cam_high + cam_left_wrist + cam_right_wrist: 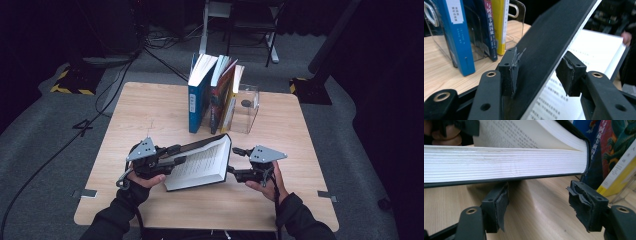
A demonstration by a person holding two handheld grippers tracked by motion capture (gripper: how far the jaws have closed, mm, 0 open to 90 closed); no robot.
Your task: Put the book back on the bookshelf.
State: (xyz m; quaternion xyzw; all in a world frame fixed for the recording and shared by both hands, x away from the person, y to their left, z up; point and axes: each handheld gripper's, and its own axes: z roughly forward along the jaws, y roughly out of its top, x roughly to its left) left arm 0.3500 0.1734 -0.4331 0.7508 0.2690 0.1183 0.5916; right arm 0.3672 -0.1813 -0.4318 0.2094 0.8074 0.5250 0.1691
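A thick open book with a black cover lies tilted near the table's front edge, between my two grippers. My left gripper is at its left side. In the left gripper view the raised black cover runs slantwise between the jaws of the left gripper, both pads bear on it, and the printed page shows beyond. My right gripper is at the book's right edge. In the right gripper view the right gripper stands open just under the white page block, gripping nothing.
Three upright books stand in a clear acrylic holder at the table's far middle, the blue one leftmost. Bare wooden table lies between them and the open book. Cables and stand legs are on the floor behind.
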